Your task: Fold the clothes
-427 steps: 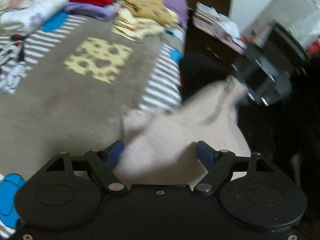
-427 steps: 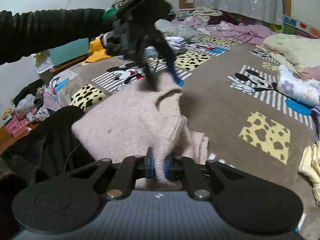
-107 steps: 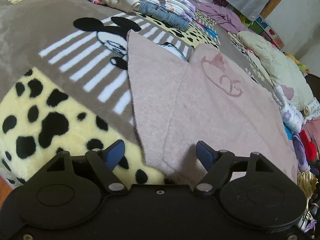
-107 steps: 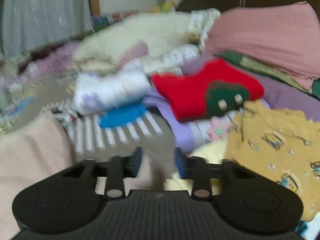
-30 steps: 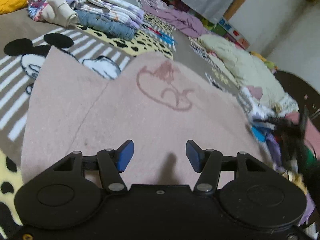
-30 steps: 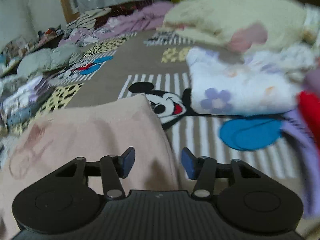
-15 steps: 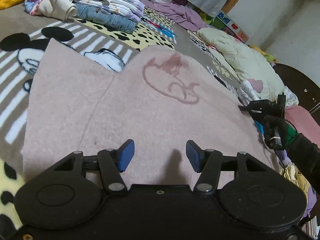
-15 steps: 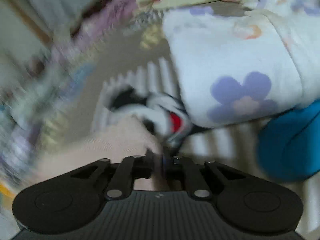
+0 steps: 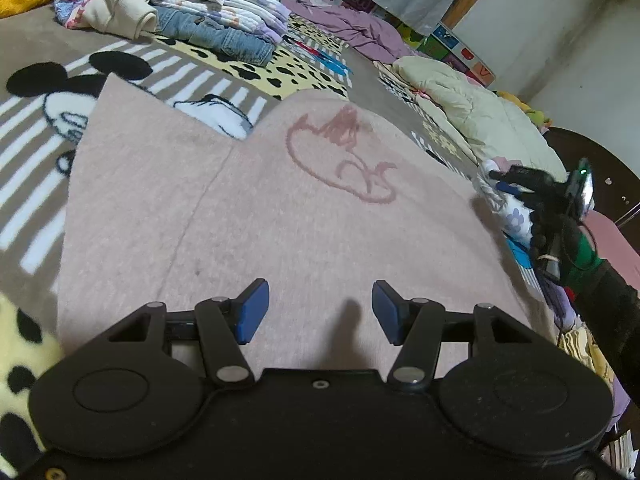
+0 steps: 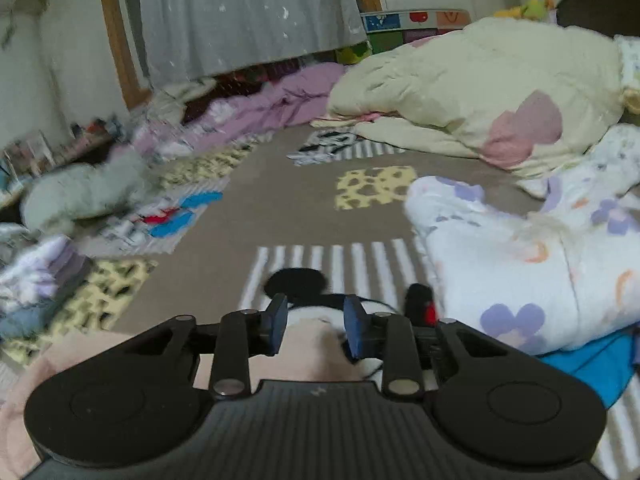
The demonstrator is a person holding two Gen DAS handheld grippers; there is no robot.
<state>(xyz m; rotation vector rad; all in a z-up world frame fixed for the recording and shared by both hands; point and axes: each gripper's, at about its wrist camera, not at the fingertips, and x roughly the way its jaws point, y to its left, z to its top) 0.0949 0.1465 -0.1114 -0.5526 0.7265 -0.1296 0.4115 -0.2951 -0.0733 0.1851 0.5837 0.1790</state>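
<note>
A pale pink knit sweater point(image 9: 280, 216) with a darker pink outline design lies spread flat on the Mickey Mouse blanket point(image 9: 36, 120). My left gripper point(image 9: 316, 310) is open and empty, low over the sweater's near part. My right gripper point(image 10: 316, 326) is open and empty, just above the sweater's far right corner point(image 10: 304, 360). In the left wrist view the right gripper point(image 9: 520, 184) shows at the right edge, held by a black-sleeved arm.
Folded clothes point(image 9: 216, 20) are stacked at the far left of the blanket. A cream quilt point(image 10: 472, 92) and a white floral bundle point(image 10: 532, 264) lie to the right. Purple bedding point(image 10: 272, 100) lies along the far wall. A yellow garment point(image 9: 580, 348) lies at the right.
My right gripper was shut at the sweater's corner half a second ago and has now opened and lifted. My left gripper has stayed open over the sweater.
</note>
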